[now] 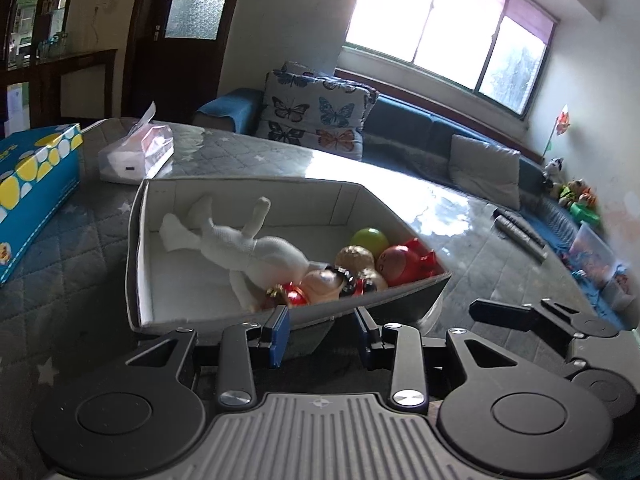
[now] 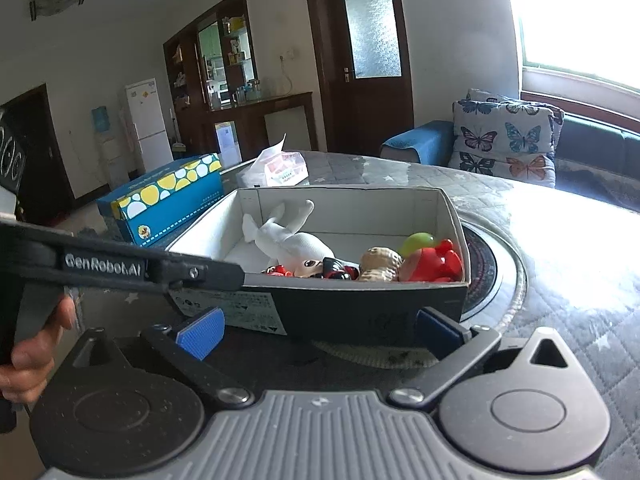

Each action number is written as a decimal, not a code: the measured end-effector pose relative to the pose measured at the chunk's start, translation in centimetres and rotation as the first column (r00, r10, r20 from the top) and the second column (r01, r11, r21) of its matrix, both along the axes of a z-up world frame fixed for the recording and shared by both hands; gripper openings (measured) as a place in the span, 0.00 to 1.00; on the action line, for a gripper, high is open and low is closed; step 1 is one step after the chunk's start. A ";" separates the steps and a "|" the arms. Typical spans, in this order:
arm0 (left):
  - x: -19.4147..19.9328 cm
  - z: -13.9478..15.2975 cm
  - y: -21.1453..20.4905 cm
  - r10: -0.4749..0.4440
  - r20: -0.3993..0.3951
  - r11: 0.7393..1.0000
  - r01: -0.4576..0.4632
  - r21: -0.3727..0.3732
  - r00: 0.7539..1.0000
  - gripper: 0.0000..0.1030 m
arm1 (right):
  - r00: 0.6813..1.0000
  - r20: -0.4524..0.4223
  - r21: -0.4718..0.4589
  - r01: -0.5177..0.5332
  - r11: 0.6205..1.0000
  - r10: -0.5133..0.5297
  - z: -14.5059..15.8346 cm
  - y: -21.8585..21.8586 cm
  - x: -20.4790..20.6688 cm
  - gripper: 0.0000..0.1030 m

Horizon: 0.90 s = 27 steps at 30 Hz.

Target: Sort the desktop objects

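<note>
Left claw (image 1: 322, 336): blue-padded fingers (image 1: 279, 334) parted with a moderate gap, nothing between them; held low just in front of the near wall of the box.
Right claw (image 2: 318, 332): spread wide, gripping nothing; its blue pads (image 2: 202, 332) sit before the dark outer side of the box.
Box (image 2: 352, 292): open-topped, white inside and dark outside, resting on the table (image 1: 60, 280), which has a grey quilted cover with stars.
White plush toy (image 1: 240, 248): lies on its back inside the box, legs pointing up, filling the middle.
Small doll (image 2: 314, 266): at the near wall of the box, touching the plush toy, with red and black parts beside it.
Peanut-shaped toy (image 2: 380, 266): in the box, between the doll and the red toy.
Red toy (image 2: 438, 264): in the box's right corner, against the wall.
Green ball (image 1: 370, 240): behind the peanut toy and the red toy, partly hidden by them.
Blue tissue box (image 2: 168, 196): yellow and white dots, on the table just left of the box.
Soft tissue pack (image 1: 138, 156): on the table behind the box, one sheet sticking up.
Sofa (image 1: 420, 128): beyond the table, with a butterfly-print cushion (image 1: 316, 114).
Hand (image 2: 32, 352): at the left edge of the right wrist view, on the handle of the other tool.
</note>
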<state>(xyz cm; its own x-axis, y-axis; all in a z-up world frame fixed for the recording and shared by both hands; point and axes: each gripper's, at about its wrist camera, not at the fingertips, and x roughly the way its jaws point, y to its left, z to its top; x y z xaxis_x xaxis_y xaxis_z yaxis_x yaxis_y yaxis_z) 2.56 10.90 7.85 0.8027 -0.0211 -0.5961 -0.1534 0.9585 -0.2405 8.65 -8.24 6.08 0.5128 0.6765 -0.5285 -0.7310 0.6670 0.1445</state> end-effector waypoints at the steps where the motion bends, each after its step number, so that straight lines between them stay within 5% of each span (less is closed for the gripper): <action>1: -0.2 -0.1 -0.2 0.006 -0.005 1.000 -0.006 0.005 1.000 0.36 | 1.000 -0.008 0.004 0.006 1.000 -0.006 -0.1 -0.1 -0.1 1.00; 8: -1.0 -1.0 -1.2 0.060 -0.030 0.994 -0.057 0.091 0.998 0.36 | 0.996 -0.069 0.054 0.059 0.997 -0.055 -1.0 -1.1 -0.1 1.00; 15: -2.0 -1.9 -0.9 0.078 -0.041 0.996 -0.075 0.051 0.996 0.38 | 0.997 -0.048 0.021 0.059 0.998 -0.058 -1.8 -1.0 -1.1 1.00; 27: -2.6 -2.6 -1.2 0.111 -0.062 0.991 -0.105 0.088 0.992 0.38 | 0.999 -0.024 0.007 0.038 0.999 -0.038 -1.9 -0.6 -2.4 1.00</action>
